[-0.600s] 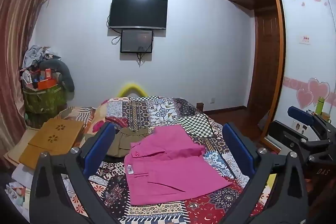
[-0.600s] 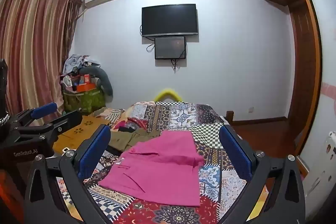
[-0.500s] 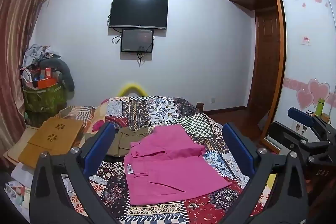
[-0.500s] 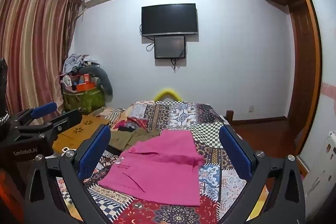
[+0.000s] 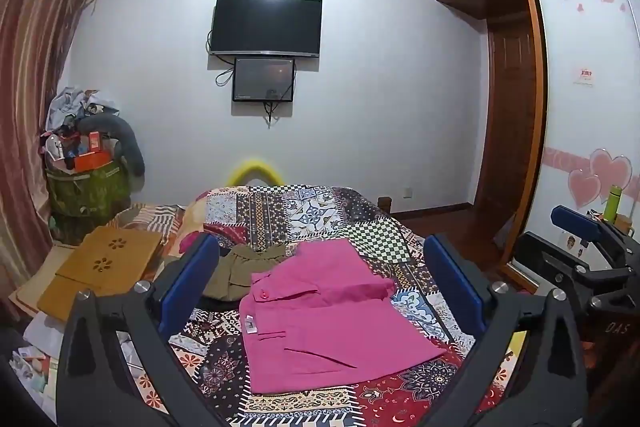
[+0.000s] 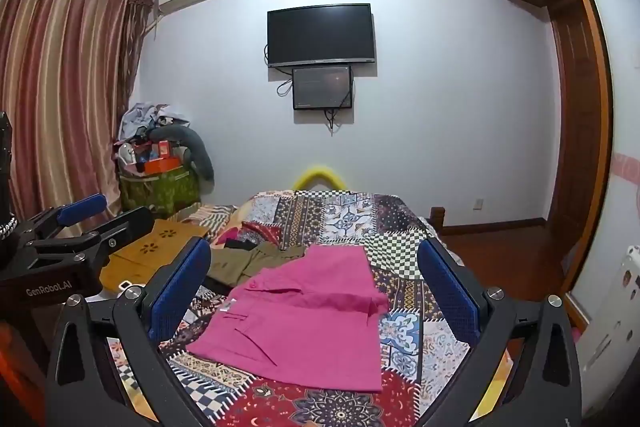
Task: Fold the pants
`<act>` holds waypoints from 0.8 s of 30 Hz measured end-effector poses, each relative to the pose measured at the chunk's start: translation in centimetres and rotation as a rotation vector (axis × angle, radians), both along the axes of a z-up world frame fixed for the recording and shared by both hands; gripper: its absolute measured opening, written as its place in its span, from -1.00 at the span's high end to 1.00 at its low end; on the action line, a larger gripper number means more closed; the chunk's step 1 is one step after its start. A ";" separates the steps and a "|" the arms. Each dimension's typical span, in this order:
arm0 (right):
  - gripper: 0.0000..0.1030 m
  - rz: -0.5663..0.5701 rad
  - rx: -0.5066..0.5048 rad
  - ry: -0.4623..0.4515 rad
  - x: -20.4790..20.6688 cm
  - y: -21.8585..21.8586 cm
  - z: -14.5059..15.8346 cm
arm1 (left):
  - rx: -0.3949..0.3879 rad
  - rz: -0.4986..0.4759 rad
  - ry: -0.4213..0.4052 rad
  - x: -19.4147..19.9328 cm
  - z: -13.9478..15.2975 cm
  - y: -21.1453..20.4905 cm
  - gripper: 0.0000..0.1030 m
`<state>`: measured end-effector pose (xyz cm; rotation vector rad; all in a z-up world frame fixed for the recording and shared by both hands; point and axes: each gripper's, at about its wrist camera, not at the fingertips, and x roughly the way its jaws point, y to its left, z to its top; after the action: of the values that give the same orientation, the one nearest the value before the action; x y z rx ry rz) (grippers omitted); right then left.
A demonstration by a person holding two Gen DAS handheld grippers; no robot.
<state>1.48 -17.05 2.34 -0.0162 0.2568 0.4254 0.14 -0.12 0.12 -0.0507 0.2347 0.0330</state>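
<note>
The pants lie partly folded on the bed; bring both tools down to one edge together. Your left tool and right tool hang released above, gripping nothing

Pink pants lie partly folded on the patchwork bedspread, an olive garment touching their far-left side; the left tongs gape, holding nothing.
</note>
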 end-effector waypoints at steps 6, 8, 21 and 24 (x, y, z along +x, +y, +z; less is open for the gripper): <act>-0.99 -0.001 0.001 0.000 0.0 0.2 -0.2 | 0.004 0.001 -0.001 -0.1 0.1 -0.1 -1.00; -0.99 -0.001 0.002 0.000 0.1 0.2 -0.3 | 0.004 0.001 -0.001 0.0 0.0 -0.1 -1.00; -0.99 -0.002 0.003 0.001 0.1 0.3 -0.4 | 0.010 0.002 0.010 0.2 0.2 -0.5 -1.00; -0.99 -0.003 0.005 0.004 0.1 0.1 -0.4 | 0.012 0.003 0.010 0.2 0.0 -0.4 -1.00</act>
<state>1.56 -16.92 1.98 -0.0103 0.2599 0.4232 0.33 -0.52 0.14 -0.0392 0.2447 0.0379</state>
